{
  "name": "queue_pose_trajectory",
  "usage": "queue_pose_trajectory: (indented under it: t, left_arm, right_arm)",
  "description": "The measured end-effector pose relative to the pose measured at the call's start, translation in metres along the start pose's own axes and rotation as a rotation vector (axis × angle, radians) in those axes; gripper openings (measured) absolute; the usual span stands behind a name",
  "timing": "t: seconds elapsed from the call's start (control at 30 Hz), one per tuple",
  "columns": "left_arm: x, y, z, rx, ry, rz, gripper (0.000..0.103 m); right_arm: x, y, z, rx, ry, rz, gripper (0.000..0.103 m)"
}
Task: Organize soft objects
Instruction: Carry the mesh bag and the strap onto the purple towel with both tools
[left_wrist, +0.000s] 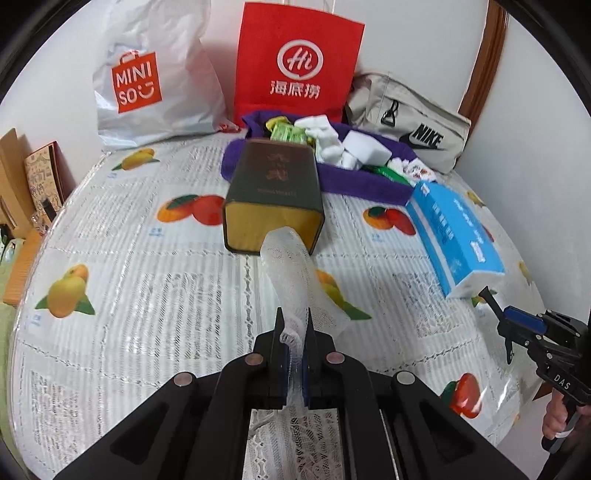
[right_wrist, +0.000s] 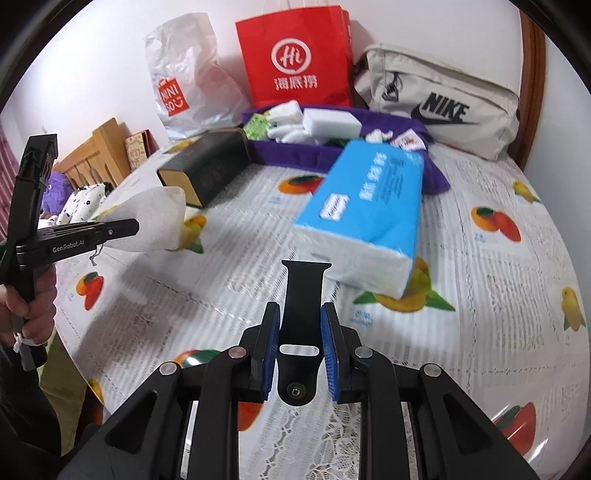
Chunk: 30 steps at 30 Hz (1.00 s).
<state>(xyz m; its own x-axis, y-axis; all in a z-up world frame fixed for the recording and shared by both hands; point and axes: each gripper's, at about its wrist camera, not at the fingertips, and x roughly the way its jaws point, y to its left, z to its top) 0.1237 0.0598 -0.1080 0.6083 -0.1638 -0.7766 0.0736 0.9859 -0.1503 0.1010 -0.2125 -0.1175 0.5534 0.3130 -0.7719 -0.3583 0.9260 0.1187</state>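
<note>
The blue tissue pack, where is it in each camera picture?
Left wrist view: the blue tissue pack lies on the table at the right, just past the purple towel.
Right wrist view: the pack is near the middle, ahead of the right gripper.
Shared landmark: the red paper bag standing against the wall.

The gold lettering on the dark rectangular tin box (left_wrist: 275, 177) beyond the left tongs is too faint to read; the white foam net sleeve (left_wrist: 291, 273) hides part of the tin's gold open end; the blue and white tissue pack (right_wrist: 364, 218) ahead of the right tongs is blurred, its print illegible; the purple towel tray (right_wrist: 295, 153) behind it is partly covered by the pack and tin.
</note>
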Motion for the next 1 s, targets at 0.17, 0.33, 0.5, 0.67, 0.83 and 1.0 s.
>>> queue_pose_trajectory:
  t: [0.17, 0.33, 0.5, 0.67, 0.83, 1.0]
  left_arm:
    - [-0.014, 0.0, 0.008, 0.003, -0.037, -0.003, 0.005]
    - [-0.024, -0.002, 0.019, 0.0, -0.068, -0.013, 0.005]
    - [-0.028, -0.001, 0.033, -0.004, -0.087, -0.019, 0.005]
    - [-0.027, -0.001, 0.051, -0.006, -0.099, -0.022, 0.005]
    - [-0.021, -0.002, 0.069, -0.007, -0.106, -0.016, 0.005]
    - [-0.012, -0.003, 0.085, -0.01, -0.111, -0.007, 0.005]
  right_arm:
    - [-0.009, 0.007, 0.01, -0.018, -0.026, 0.012, 0.023]
    - [-0.018, 0.011, 0.021, -0.03, -0.054, 0.033, 0.023]
    - [-0.021, 0.009, 0.033, -0.034, -0.075, 0.037, 0.023]
    - [-0.021, 0.003, 0.051, -0.036, -0.096, 0.038, 0.023]
    - [-0.015, -0.007, 0.071, -0.03, -0.111, 0.029, 0.023]
    - [-0.006, -0.023, 0.096, -0.025, -0.133, 0.016, 0.023]
